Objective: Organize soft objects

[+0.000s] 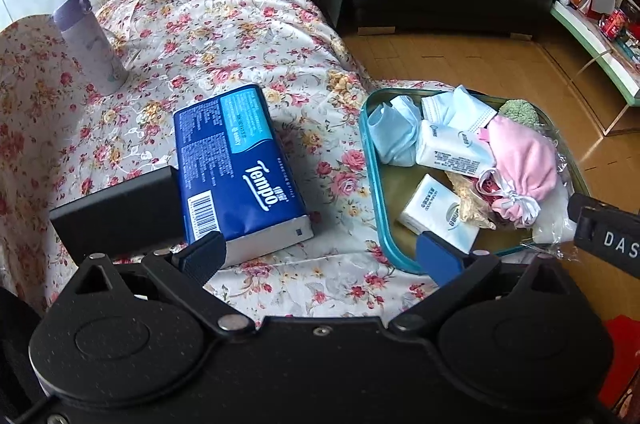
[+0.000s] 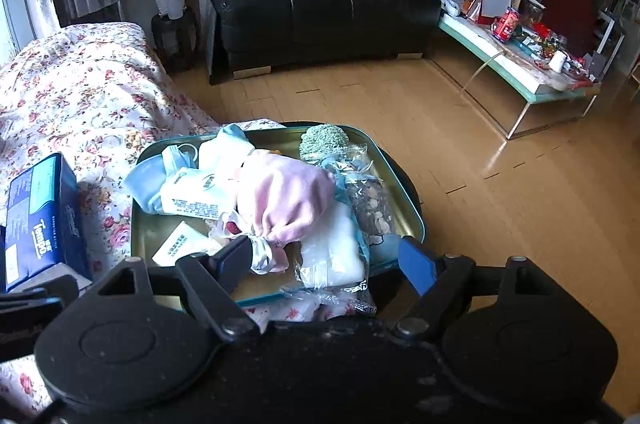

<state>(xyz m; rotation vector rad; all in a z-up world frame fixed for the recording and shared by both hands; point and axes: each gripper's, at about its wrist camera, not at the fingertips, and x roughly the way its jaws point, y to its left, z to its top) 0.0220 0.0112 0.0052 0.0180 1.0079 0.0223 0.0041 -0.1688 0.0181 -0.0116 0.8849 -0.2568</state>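
- A lilac cylindrical flask point(image 1: 90, 42) stood upright at about ten o'clock in the left wrist view, on the floral satin cloth of the bench point(image 1: 224, 24).
- A blue plastic-wrapped Tempo tissue pack point(image 1: 236, 164) lay flat on that cloth near the centre, at nine o'clock from the tray and apart from it.
- The left tongs point(image 1: 320, 256) stood spread wide with nothing between the blue pads; the left pad point(image 1: 204, 256) sat at the tissue pack's near corner.
- A teal-rimmed, gold-lined metal tray point(image 1: 374, 176) rested on the cloth at three o'clock, holding the soft things: a pale blue face mask point(image 1: 394, 136), two small white tissue packets point(image 1: 438, 214), a pink velvet drawstring pouch point(image 1: 524, 160) and a green knitted scrubber point(image 1: 520, 112).
- In the right wrist view, the right tongs point(image 2: 326, 266) hung partly open over the tray's near edge, gripping nothing, with a clear plastic bag of white wadding point(image 2: 340, 256) lying between the pads.
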